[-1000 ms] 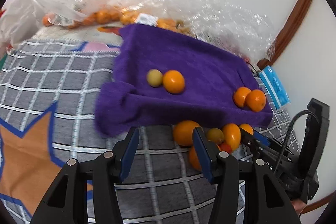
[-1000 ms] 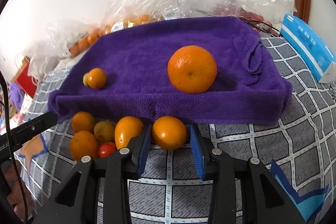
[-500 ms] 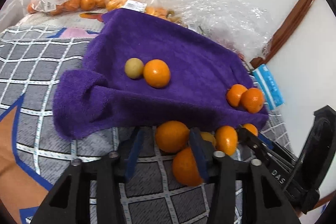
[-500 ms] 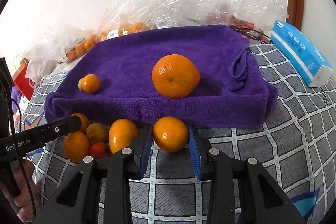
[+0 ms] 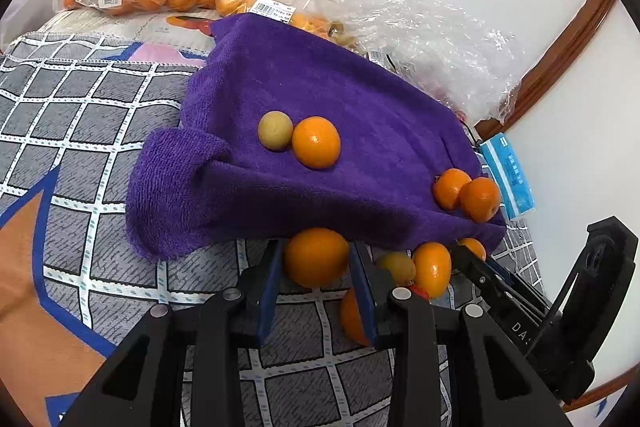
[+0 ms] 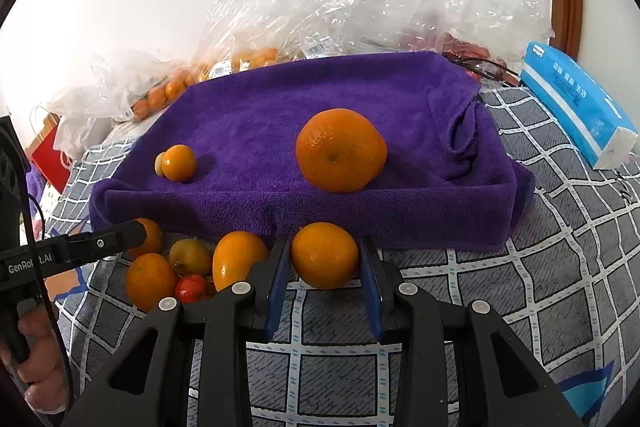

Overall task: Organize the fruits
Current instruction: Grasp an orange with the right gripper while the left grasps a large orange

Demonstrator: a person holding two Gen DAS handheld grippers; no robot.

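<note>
Left gripper: the left gripper (image 5: pixel 316 281) has just been closing, and now its blue pads press on both sides of a small orange (image 5: pixel 316 257). It has this orange in its grip.
Right gripper: the right gripper (image 6: pixel 324 275) is clamped on another small orange (image 6: pixel 324 255), with both pads touching its sides.
Place of the held fruits: each orange sits on the grey checked cover (image 6: pixel 500 287), just at the front edge of the purple towel (image 6: pixel 320 107), at 6 o'clock from the towel's centre in each view.
Done so far: on the towel lie one large orange (image 6: pixel 341 151) near the centre and a small pair (image 6: pixel 176 163) at 9 o'clock from it. The left wrist view shows one more orange pair (image 5: pixel 466 193) at the towel's 4 o'clock corner.
Left to do: a loose pile (image 6: pixel 180 267) of oranges, one yellowish fruit and one small red fruit waits on the cover at 7 o'clock from the towel. The task seems to be in its early part.
Bags: plastic bags (image 6: pixel 320 7) with more fruit stand behind the towel at 12 o'clock.
Writing: the left gripper's side reads "GenRo..t.AI" in the right wrist view. The bag stickers carry barcodes, and the blue tissue pack (image 6: pixel 576 103) has print, both too small to read.
</note>
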